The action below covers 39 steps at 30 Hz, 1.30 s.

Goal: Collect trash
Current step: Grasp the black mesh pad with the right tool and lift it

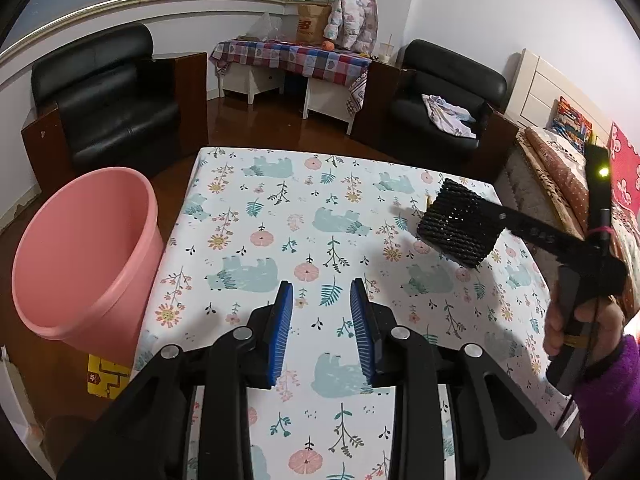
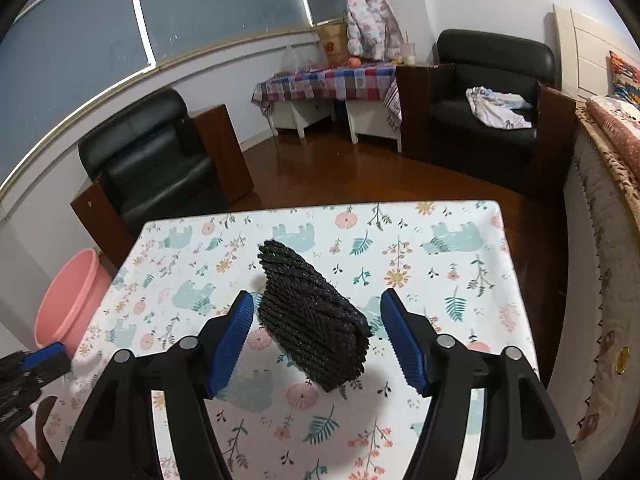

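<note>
- Left wrist view: the left gripper (image 1: pixel 321 286) hangs over the near half of the table (image 1: pixel 280 216), which is covered in a floral cloth with bears. Its blue pads stand partly apart with only cloth showing between them.
- A pink bin (image 1: pixel 88 248) stands on the floor just beside the table's left edge, its mouth tipped toward the camera.
- Over the table's right side sits the black woven cylinder (image 1: pixel 456 224), tilted. A black finger of the other tool reaches to it, and a person's right hand (image 1: pixel 560 328) in a purple sleeve grips the handle past the table's right edge.
- Right wrist view: the right gripper (image 2: pixel 316 295) straddles the cylinder at the table's middle. The jaws are partly open, with a gap between each blue pad and the weave, so nothing is clamped.
- Whether the cylinder rests on the table cannot be told.
</note>
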Tool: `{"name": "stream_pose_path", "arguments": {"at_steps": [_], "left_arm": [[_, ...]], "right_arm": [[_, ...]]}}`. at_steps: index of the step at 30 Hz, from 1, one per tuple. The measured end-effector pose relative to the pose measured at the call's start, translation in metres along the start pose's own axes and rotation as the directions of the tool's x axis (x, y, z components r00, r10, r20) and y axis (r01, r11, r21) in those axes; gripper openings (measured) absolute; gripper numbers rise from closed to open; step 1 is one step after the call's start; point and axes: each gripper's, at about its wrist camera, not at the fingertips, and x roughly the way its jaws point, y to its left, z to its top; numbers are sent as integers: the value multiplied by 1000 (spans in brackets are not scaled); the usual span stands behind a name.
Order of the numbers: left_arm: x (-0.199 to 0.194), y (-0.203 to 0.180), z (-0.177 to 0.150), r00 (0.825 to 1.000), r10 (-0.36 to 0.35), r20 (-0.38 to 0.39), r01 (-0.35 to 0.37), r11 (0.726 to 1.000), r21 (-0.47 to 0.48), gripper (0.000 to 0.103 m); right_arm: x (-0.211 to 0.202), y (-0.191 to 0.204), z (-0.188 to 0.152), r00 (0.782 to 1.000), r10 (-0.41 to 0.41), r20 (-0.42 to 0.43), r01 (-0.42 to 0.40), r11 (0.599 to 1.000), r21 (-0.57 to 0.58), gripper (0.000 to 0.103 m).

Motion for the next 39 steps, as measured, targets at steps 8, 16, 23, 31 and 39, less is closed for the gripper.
{"name": "stream_pose_path", "arguments": {"at_steps": [8, 16, 23, 31, 39], "left_arm": [[1, -7, 0, 1000, -17, 2, 17, 1000, 12, 30], [8, -25, 0, 998, -61, -6, 61, 997, 40, 30], [22, -46, 10, 993, -113, -16, 114, 990, 79, 30], [53, -84, 38, 980, -200, -8, 200, 974, 110, 30], [105, -117, 59, 981, -192, -38, 195, 971, 134, 30]], "right_arm": [[-21, -7, -30, 995, 92, -37, -87, 989, 119, 10], [-58, -1, -63, 992, 122, -38, -112, 975, 191, 10], [-84, -8, -79, 998, -33, 50, 20, 972, 235, 10], [-86, -30, -90, 989, -105, 100, 68, 945, 320, 10], [-86, -32, -99, 982, -120, 144, 68, 944, 323, 10]]}}
